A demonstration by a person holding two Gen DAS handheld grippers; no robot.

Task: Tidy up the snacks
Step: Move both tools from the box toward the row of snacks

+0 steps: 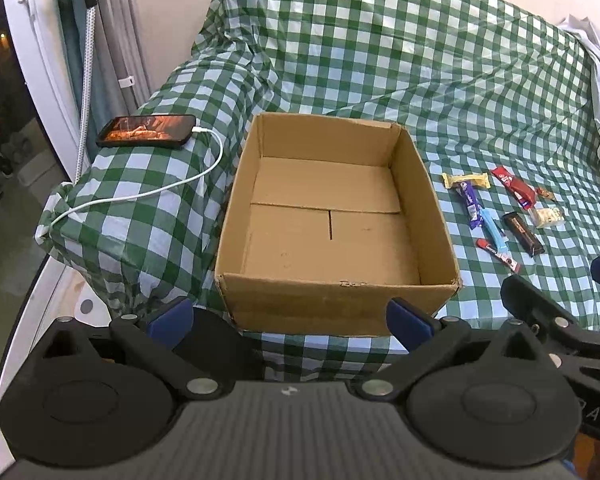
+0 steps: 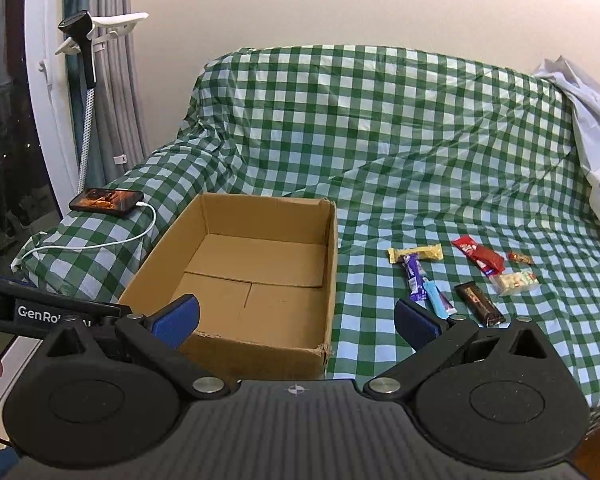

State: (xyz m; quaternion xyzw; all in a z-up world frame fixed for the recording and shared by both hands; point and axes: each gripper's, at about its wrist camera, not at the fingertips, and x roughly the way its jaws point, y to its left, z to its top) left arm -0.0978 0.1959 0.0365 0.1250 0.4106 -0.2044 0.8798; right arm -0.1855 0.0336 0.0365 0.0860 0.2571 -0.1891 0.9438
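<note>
snacks (image 2: 460, 280) lie close together beside the empty box (image 2: 236, 280); both tongs, left gripper (image 1: 290, 318) and right gripper (image 2: 296, 320), are wide apart, holding nothing; one grab could pinch two thin, slippery wrappers

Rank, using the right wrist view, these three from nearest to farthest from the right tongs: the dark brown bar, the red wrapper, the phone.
1. Dark brown bar: just beyond the right tongs, by the right-side finger.
2. Red wrapper: farther back, right of the box.
3. Phone: far left, on the covered armrest.
</note>
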